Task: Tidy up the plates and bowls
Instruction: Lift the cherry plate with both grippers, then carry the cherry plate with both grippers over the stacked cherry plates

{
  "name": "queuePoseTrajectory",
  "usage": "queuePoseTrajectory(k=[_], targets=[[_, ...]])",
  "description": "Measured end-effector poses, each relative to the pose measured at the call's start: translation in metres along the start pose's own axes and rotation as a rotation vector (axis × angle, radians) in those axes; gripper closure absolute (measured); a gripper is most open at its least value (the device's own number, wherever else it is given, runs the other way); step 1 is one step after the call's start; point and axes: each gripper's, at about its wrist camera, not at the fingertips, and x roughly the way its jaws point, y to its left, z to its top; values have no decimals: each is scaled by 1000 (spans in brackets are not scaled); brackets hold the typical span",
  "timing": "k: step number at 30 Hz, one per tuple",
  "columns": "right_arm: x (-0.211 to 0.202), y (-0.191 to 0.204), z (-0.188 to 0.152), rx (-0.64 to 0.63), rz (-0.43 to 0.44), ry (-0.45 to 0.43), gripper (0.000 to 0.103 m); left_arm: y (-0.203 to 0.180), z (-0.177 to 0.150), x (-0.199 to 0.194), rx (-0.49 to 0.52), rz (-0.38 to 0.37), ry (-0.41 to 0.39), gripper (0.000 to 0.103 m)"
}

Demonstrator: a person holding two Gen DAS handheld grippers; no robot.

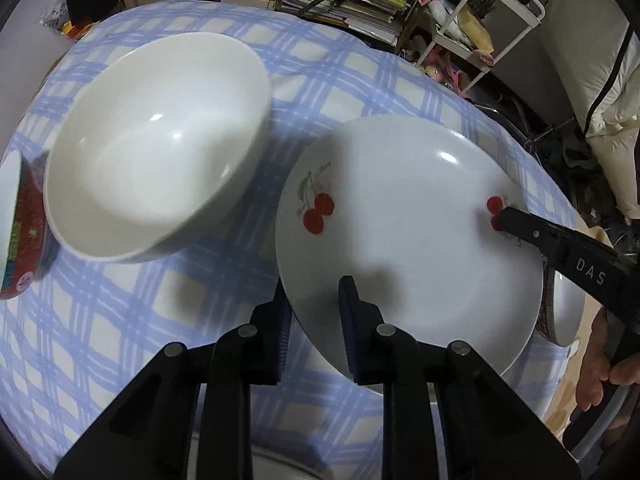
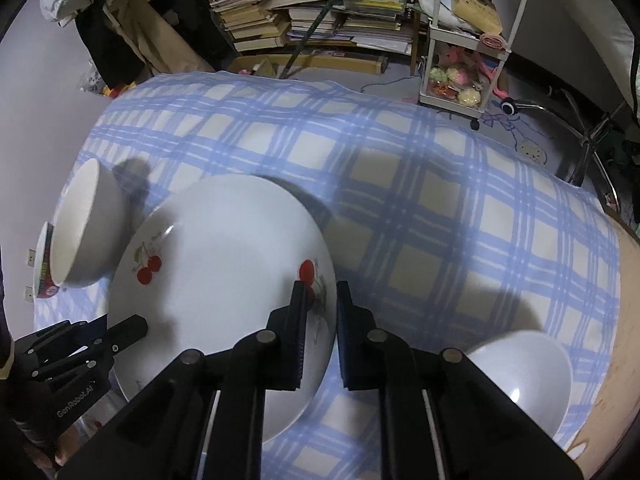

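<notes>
My right gripper [image 2: 321, 312] hid part of the cherry plate's [image 2: 224, 280] rim and one cherry print. A red-patterned dish [image 1: 22, 232] at the table's [image 1: 120, 320] left edge was cut off by the frame. Under the plate's right side, another dish [image 1: 560, 312] showed only a sliver.

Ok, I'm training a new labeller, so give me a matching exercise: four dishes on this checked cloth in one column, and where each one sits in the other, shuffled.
Things:
1. cherry plate
2. large white bowl
3. red-patterned dish
4. small white bowl

Places:
A. beside the right claw, clear of the plate
B. rim gripped by the left claw and the right claw
C. half out of frame, beyond the large bowl
D. between the plate and the red-patterned dish

Pairs: 1-B, 2-D, 3-C, 4-A
</notes>
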Motion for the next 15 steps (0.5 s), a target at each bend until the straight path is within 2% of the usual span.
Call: queuePoseTrajectory(k=[5,15], targets=[[-11,10,-8,-12,38,6,88,12,-9,-15,-6,-32,0,80],[-41,38,-42,-96,9,10,88,27,-42,-44,37,-65,-2,80]])
